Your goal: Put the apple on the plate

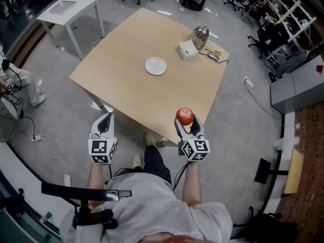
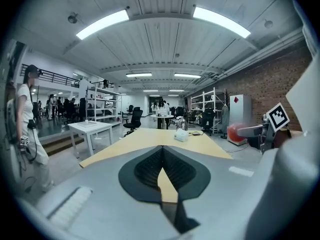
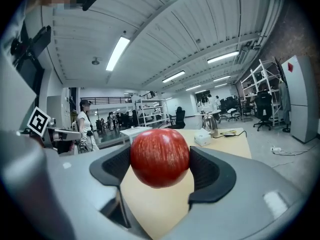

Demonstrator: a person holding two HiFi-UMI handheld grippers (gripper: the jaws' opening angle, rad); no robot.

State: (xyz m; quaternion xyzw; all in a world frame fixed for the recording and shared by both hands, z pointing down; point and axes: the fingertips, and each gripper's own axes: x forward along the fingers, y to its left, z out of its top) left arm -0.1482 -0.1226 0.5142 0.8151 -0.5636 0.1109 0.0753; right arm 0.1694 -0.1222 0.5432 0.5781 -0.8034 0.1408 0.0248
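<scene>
The apple is being gripped at its widest sides between the two dark pads of the right gripper. It is being held in the air over the near corner of the table, well apart from the plate. The plate is lying empty near the table's middle. Judged step: the carry to the plate is being done, and the placing is not yet done.

To do it well, the apple is best carried forward and to the left over the bare wood. It should be lowered until its underside is touching the plate's centre, and only then released. A drop from height is to be avoided, since a round fruit is likely to roll off a shallow rim. The squeeze is best kept firm, not hard, as the skin looks slippery and the flesh is judged bruisable.

Materials:
- **Apple:** red, glossy, faintly streaked, near-spherical.
- **Pads and gripper body:** pads black, ribbed and curved inward; body matte grey.
- **Plate:** white, round, shallow; ceramic or plastic cannot be told.
- **Table:** pale smooth wood, squarish.

Beyond the plate, a white box and a shiny metal kettle are being left standing at the far corner. A dark cable is lying just beside them. All three are judged to be off the carry path.

The left gripper is being held clenched on nothing, pads meeting at their tips. It is low off the table's near edge, to the left of the right gripper.
</scene>
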